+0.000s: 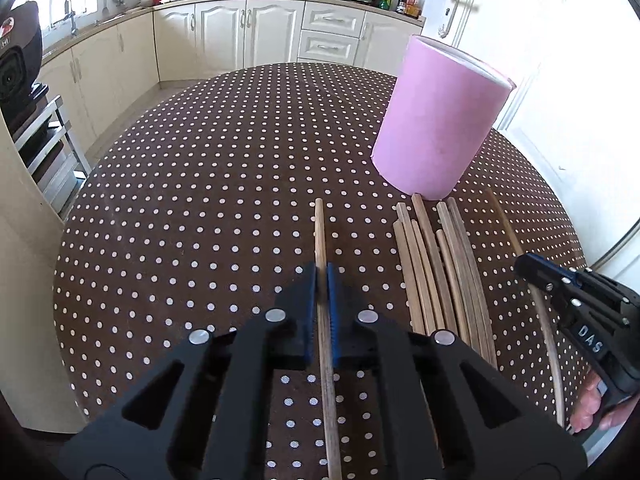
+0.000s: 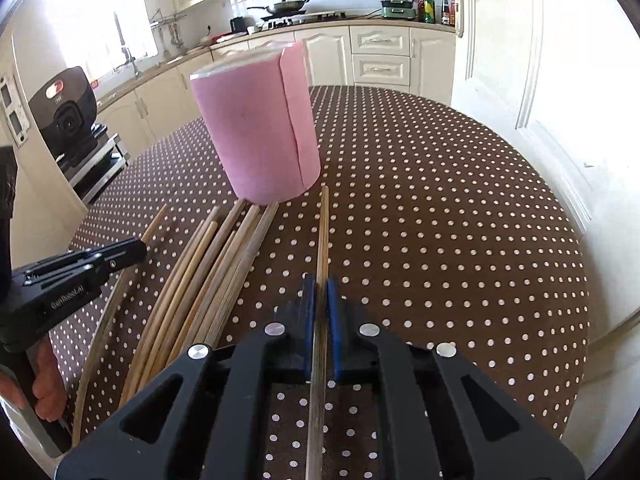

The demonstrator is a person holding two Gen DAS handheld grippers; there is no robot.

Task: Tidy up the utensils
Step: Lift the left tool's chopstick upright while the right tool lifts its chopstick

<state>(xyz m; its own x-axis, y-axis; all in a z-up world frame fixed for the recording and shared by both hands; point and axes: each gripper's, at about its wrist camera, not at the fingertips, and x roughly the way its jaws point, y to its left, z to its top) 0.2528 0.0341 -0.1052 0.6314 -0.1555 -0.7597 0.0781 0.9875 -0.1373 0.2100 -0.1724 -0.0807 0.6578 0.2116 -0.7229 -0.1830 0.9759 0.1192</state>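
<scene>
One chopstick [image 1: 320,232] was pinched by the left gripper [image 1: 322,276], another chopstick [image 2: 322,232] by the right gripper [image 2: 321,288]; the thin sticks could slip and be dropped beside the pink holder [image 1: 436,120].

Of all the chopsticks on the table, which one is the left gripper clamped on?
The lone chopstick lying apart, left of the bundle. The left gripper pinches it; the bundled ones lie loose by the pink container.

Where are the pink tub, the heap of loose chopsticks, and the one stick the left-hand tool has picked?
pink tub [image 1: 436,120]: left wrist view, middle of its side wall.
heap of loose chopsticks [image 1: 436,264]: left wrist view, middle of the bundle.
stick in the left gripper [image 1: 320,232]: left wrist view, bare shaft ahead of the fingers.
</scene>
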